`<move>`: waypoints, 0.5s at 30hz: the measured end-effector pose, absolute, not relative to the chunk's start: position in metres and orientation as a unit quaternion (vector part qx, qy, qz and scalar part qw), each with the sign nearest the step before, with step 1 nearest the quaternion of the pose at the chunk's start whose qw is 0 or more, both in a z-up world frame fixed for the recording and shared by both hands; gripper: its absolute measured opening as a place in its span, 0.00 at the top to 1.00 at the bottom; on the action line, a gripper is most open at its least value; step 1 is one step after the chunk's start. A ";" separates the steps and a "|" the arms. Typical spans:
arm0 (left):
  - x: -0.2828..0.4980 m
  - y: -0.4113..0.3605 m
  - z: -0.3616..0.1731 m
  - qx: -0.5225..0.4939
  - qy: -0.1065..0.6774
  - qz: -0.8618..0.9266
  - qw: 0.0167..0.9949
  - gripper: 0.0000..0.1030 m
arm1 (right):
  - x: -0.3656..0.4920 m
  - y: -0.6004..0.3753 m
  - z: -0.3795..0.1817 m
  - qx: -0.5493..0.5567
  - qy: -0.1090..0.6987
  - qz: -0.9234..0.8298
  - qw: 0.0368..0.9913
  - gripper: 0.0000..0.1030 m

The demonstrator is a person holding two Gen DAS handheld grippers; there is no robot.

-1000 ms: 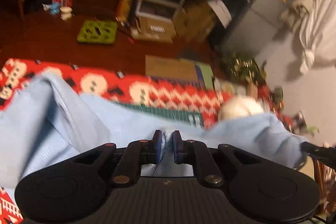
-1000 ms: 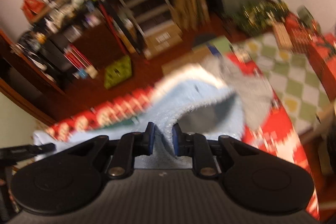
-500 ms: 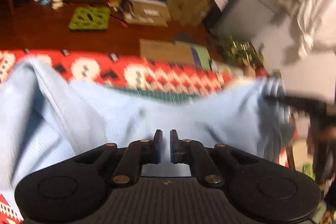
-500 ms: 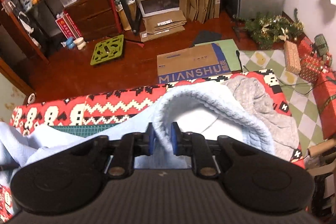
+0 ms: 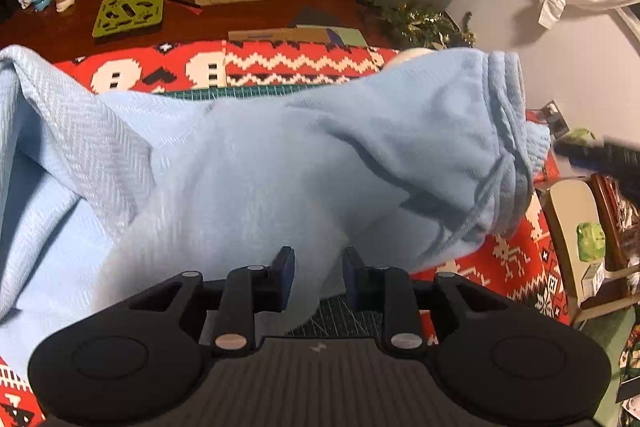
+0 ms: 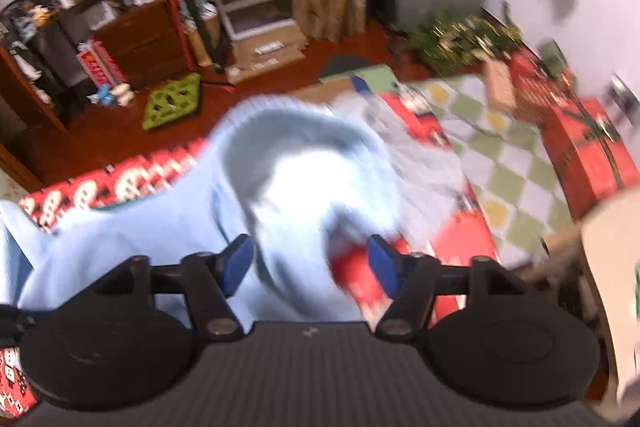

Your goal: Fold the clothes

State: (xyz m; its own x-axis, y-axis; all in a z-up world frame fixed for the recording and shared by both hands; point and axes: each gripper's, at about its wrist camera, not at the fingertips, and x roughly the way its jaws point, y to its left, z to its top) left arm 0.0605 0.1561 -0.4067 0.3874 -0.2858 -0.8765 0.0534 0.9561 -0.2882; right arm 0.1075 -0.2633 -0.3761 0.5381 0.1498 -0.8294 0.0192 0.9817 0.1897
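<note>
A soft, light-blue knitted sweater (image 5: pixel 280 163) lies rumpled across the red patterned cloth (image 5: pixel 304 61). Both hand-held grippers, left (image 5: pixel 318 277) and right (image 6: pixel 312 265), have just been opening, cloth loose between them. It looks limp and light; grip the ribbed hem.

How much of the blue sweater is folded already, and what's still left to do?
Done: the light blue sweater lies doubled over on the red patterned cloth. In hand: nothing is gripped; the left gripper and right gripper have just been opening, the fabric lying loose between their pads. Left: its ribbed hem is bunched, and the grey garment waits unfolded.
</note>
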 end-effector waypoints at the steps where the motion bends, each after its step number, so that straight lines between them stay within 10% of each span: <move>1: 0.059 0.155 -0.408 -0.107 0.547 -0.103 0.824 0.72 | 0.097 -0.267 -0.386 0.089 0.489 0.031 0.867 0.31; 15: 0.057 0.142 -0.416 -0.062 0.576 -0.106 0.808 0.70 | 0.090 -0.258 -0.488 -0.001 0.496 0.064 0.866 0.22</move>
State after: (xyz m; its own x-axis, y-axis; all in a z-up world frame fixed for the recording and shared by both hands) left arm 0.0574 0.1425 -0.4161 0.3136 -0.2422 -0.9181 0.1002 0.9700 -0.2217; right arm 0.0904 -0.2582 -0.4875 0.4988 0.1099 -0.8597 -0.1112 0.9918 0.0623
